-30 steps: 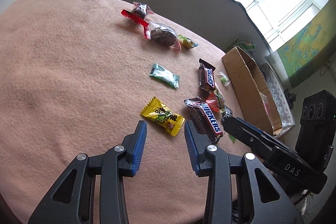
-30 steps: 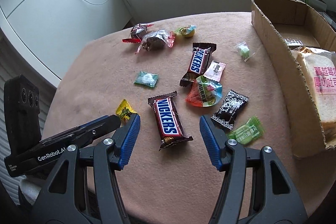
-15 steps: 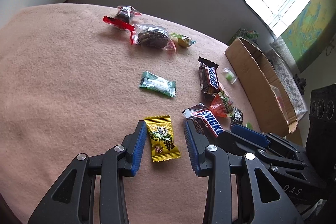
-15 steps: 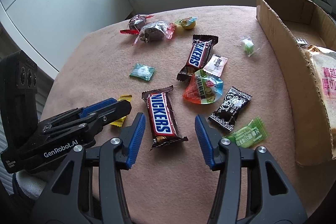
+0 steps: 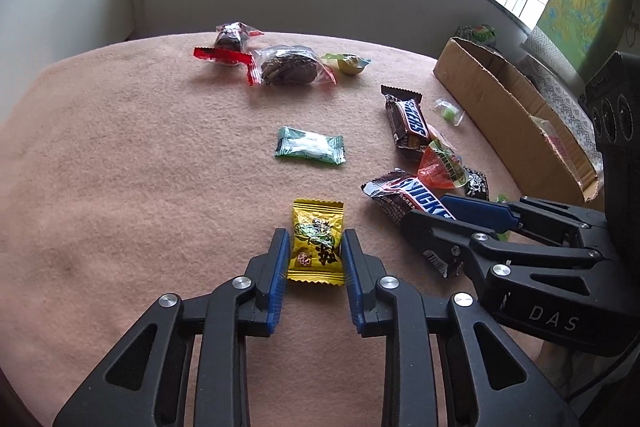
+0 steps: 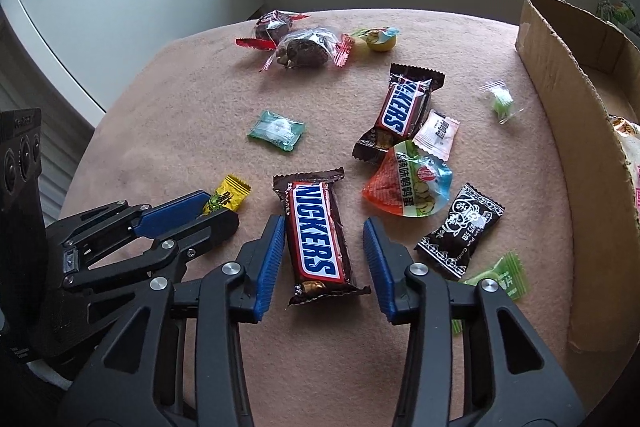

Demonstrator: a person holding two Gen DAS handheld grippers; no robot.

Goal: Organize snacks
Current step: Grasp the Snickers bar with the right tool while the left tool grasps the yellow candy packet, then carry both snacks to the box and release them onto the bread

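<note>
Several wrapped snacks lie on a pink cloth. My left gripper is open with its blue pads on either side of a yellow candy packet, which lies flat; the packet also shows in the right wrist view. My right gripper is open and straddles a Snickers bar, with a gap on each side. That bar shows in the left wrist view under the right gripper's fingers. A cardboard box stands at the right with a bread pack inside.
A second Snickers bar, a teal candy, an orange-blue packet, a black candy, green candies, and clear-wrapped cakes lie around. The cloth's left edge drops off near a white cabinet.
Both grippers have moved forward and down. The left one now has the yellow packet between its pads; the right one has come around the Snickers bar. Both stay open.
</note>
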